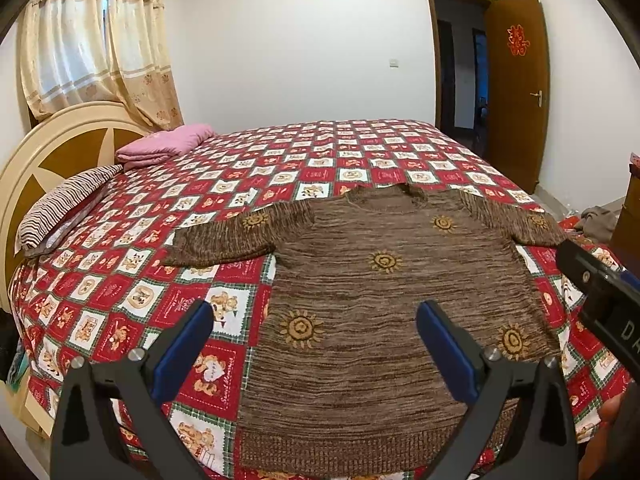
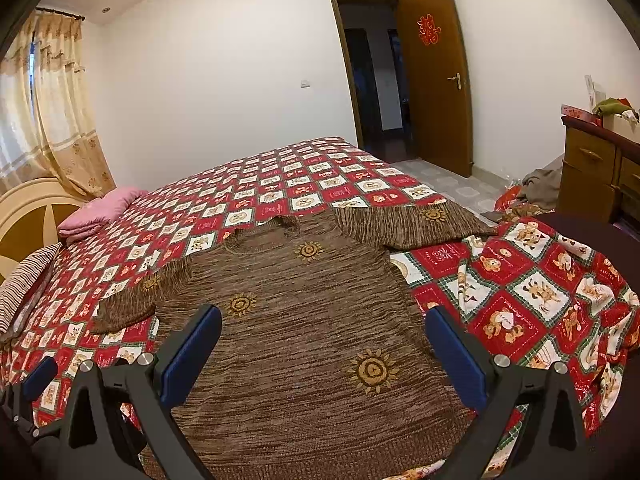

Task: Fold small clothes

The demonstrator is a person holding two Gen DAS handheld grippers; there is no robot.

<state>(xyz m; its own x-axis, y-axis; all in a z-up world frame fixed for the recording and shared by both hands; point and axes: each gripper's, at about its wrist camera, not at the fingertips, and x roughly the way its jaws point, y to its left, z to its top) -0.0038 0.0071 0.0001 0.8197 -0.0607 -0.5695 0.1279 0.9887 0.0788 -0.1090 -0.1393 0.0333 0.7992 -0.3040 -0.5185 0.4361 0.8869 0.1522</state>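
Note:
A small brown knit sweater (image 1: 372, 304) with yellow sun motifs lies flat on the bed, front up, both sleeves spread out, hem toward me. It also shows in the right wrist view (image 2: 304, 340). My left gripper (image 1: 316, 324) is open and empty, held above the sweater's lower left part. My right gripper (image 2: 324, 332) is open and empty, held above the sweater's lower right part. The right gripper's body (image 1: 600, 292) shows at the right edge of the left wrist view. Part of the left gripper (image 2: 38, 376) shows at the lower left of the right wrist view.
The bed has a red and white checked cover (image 1: 280, 168). A folded pink blanket (image 1: 164, 144) and a striped pillow (image 1: 68, 200) lie by the headboard (image 1: 48, 148). A wooden dresser (image 2: 600, 172) and a cloth pile on the floor (image 2: 540, 184) stand right of the bed. An open door (image 2: 436, 76) is behind.

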